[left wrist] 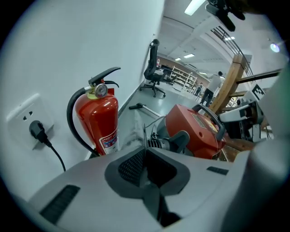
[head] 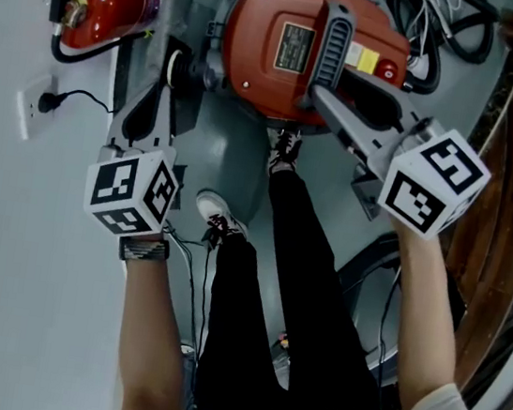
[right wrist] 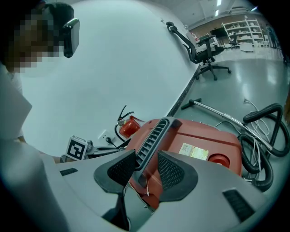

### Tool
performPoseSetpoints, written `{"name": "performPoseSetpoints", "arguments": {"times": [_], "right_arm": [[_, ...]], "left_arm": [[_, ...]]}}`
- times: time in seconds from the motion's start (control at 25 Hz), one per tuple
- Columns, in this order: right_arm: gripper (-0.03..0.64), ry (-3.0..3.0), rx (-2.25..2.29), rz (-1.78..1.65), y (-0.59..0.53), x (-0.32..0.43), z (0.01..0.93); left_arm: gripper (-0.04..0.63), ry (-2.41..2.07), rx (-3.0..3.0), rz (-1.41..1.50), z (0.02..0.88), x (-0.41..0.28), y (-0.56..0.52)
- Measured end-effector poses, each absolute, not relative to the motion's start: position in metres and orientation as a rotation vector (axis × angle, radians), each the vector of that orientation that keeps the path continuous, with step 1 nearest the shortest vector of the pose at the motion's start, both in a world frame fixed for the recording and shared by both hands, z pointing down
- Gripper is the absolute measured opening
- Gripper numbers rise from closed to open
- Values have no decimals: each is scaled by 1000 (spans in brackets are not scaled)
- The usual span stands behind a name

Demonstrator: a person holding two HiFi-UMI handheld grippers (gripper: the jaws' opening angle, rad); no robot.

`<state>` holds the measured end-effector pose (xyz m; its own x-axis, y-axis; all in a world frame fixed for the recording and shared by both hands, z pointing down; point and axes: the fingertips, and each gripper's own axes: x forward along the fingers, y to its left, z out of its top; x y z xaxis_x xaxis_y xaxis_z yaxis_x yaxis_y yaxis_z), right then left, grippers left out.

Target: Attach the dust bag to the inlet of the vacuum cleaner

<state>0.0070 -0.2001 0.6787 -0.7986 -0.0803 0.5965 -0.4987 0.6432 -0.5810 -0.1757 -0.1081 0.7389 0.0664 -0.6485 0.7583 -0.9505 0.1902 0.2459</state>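
My right gripper (right wrist: 146, 157) clamps the red vacuum cleaner's (right wrist: 199, 136) black ribbed handle (right wrist: 152, 136); I'd seat the left gripper's (left wrist: 145, 153) jaw-pinched grey dust bag (left wrist: 131, 133) squarely.

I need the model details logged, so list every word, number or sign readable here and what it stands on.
No text here can be quoted.
Rating plate on the red vacuum cleaner: print too small to read.
Yellow sticker beside its handle: too small to read.
Label on the fire extinguisher: blurred, unreadable.
Marker cubes: black-and-white square patterns only, no words.
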Motion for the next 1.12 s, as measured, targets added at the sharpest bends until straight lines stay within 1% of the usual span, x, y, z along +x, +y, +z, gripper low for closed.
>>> {"name": "performPoseSetpoints", "arguments": {"times": [0.6,1.12], "right_arm": [[155,-2341,460,1067,-200,7,679],[155,-2356,450,1086,-200,5,679]], "left_arm": [[15,-1609,1542,441,736,-167,-110],[15,-1590,1568,481,736,-161,-112]]}}
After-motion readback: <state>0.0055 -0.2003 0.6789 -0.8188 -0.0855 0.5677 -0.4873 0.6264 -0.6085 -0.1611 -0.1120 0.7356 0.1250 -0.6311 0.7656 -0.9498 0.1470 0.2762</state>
